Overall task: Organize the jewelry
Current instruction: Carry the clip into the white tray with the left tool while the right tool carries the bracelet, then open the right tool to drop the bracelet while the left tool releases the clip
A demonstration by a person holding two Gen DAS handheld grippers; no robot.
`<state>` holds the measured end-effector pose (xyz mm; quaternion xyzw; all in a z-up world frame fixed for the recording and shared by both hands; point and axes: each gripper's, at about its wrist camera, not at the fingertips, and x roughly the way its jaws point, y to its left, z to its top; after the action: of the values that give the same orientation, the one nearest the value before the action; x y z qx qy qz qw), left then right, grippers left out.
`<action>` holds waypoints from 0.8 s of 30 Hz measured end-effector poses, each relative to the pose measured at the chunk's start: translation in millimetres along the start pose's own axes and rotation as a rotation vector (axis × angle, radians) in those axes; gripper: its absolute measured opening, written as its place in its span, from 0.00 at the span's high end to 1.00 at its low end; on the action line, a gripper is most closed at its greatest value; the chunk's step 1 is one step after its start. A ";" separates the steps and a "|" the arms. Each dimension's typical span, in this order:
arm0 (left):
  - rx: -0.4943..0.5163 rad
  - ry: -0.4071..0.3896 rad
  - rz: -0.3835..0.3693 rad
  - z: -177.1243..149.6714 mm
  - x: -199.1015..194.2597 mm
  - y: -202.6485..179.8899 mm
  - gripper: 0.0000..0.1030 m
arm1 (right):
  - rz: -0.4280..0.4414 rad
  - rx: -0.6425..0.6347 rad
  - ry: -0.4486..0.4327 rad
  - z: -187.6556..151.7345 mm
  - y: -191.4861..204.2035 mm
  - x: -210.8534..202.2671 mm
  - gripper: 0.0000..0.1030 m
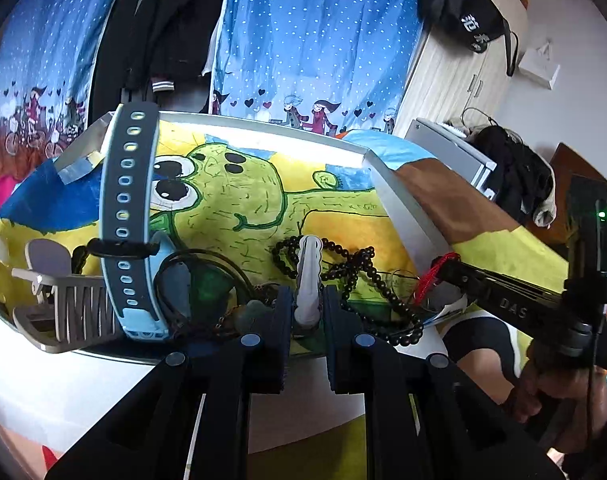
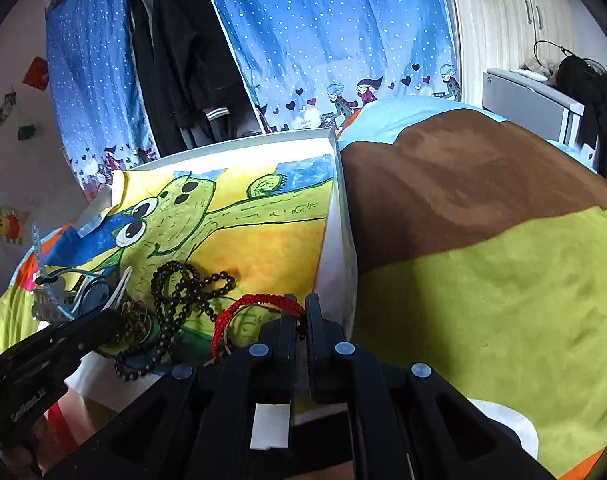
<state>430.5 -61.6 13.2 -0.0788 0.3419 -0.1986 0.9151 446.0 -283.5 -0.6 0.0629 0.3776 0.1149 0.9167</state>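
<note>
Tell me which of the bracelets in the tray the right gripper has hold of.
The red cord bracelet. The right gripper is shut on its loop at the tray's near corner. The dark beaded bracelet lies loose beside it, touched by neither gripper.

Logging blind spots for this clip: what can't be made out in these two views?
- Lower end of the white clip: left wrist view, hidden between the left gripper fingers.
- Tangled chains: right wrist view, too small and partly behind the left gripper.
- Red string bracelet: right wrist view, its pinched part hidden by the right gripper.
</note>
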 end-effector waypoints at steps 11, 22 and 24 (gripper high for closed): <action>-0.012 -0.001 0.021 1.7 -9.4 -10.9 0.77 | -0.011 -0.070 -0.033 -3.8 9.2 -27.7 0.65; -0.025 -0.167 0.023 15.5 -79.1 -28.9 0.25 | -0.031 -0.083 -0.179 2.8 13.0 -98.7 0.24; -0.022 -0.200 0.041 18.1 -97.8 -34.6 0.20 | -0.025 -0.089 -0.210 2.3 17.3 -116.4 0.17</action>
<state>364.5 -52.1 94.7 -0.1010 0.2527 -0.1673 0.9476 364.7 -296.9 83.5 0.0291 0.2746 0.1128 0.9545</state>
